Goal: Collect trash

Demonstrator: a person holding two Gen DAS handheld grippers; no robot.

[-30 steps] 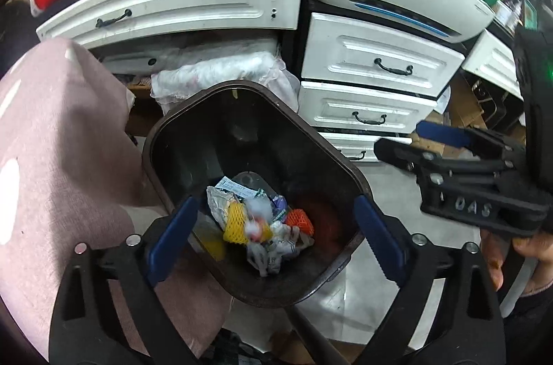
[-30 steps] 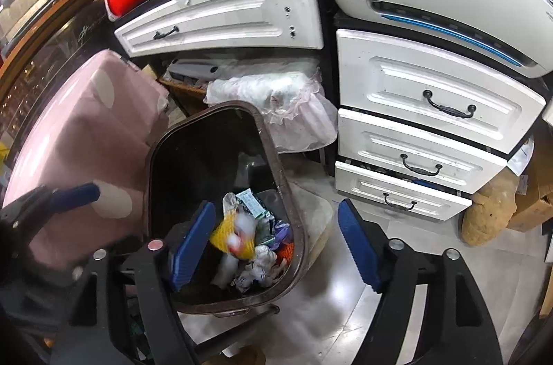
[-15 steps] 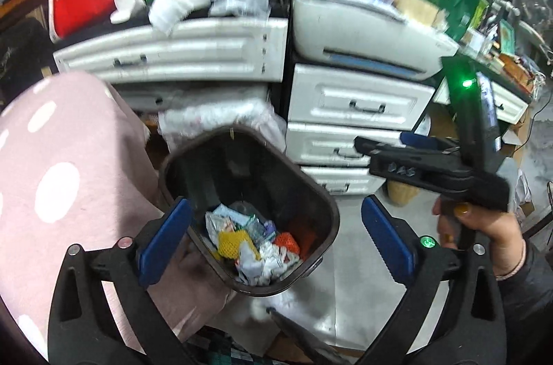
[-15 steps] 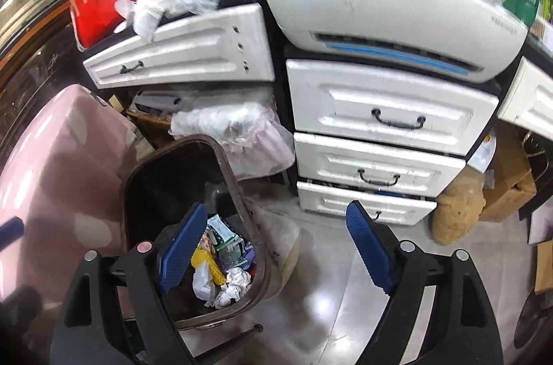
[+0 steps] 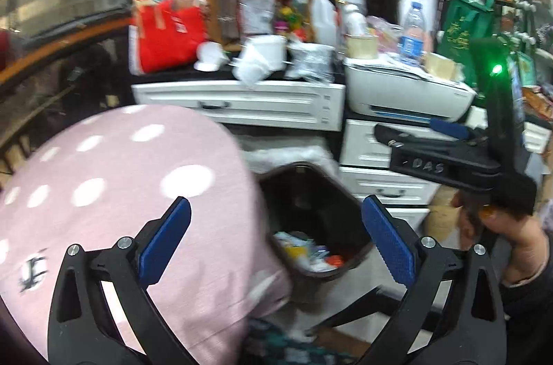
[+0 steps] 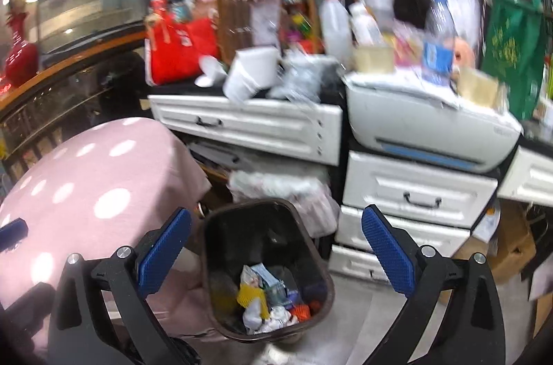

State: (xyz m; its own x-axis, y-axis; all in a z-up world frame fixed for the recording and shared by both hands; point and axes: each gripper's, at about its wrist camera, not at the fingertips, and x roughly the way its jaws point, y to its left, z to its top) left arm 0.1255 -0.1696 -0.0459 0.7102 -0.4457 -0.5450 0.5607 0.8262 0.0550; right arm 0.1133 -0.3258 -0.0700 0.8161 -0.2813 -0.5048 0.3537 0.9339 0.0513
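Note:
A dark brown trash bin stands on the floor with crumpled wrappers and paper in its bottom. It also shows in the left wrist view, partly behind pink cloth. My left gripper is open and empty, high above the bin. My right gripper is open and empty, above the bin's mouth. The right gripper also shows from the side in the left wrist view, held by a hand.
A pink polka-dot cloth covers a surface left of the bin. White drawers and a white printer stand behind it. The cluttered counter holds a red bag, white cups and bottles. Cardboard boxes sit at right.
Both grippers have risen and pulled back from the bin, still open and empty. The views now take in the counter top. The trash lies in the bin.

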